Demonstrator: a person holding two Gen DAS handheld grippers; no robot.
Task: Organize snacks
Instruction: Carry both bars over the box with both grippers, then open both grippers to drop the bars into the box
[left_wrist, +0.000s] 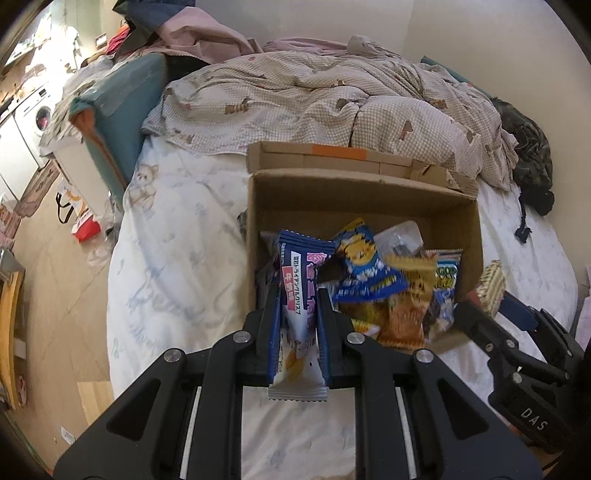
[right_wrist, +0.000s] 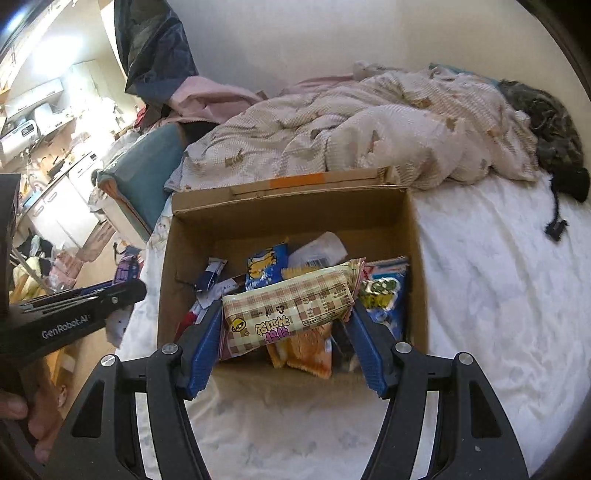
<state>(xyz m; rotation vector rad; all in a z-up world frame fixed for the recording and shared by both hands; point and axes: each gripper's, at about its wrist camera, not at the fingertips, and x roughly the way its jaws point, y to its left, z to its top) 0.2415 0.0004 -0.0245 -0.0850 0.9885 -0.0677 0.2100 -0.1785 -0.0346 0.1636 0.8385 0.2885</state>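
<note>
An open cardboard box (left_wrist: 362, 192) stands on the bed and holds several snack packets (left_wrist: 373, 273). My left gripper (left_wrist: 298, 295) is shut on a blue and white snack packet (left_wrist: 295, 266), held upright over the box's near left corner. My right gripper (right_wrist: 286, 310) is shut on a cream checked packet (right_wrist: 291, 306), gripped lengthwise by its two ends above the snacks in the box (right_wrist: 288, 218). In the left wrist view the right gripper (left_wrist: 491, 302) shows at the box's right wall with the checked packet (left_wrist: 489, 288). From the right wrist view the left gripper (right_wrist: 136, 290) appears side-on, left of the box.
The box sits on a white bed sheet (right_wrist: 480, 295). A rumpled checked duvet (left_wrist: 332, 96) lies behind it, with a dark garment (left_wrist: 528, 155) at the far right. A teal cushion (left_wrist: 122, 110) stands at the bed's left edge over a cluttered wooden floor (left_wrist: 55, 258). A person's hand (right_wrist: 22, 417) holds the left gripper.
</note>
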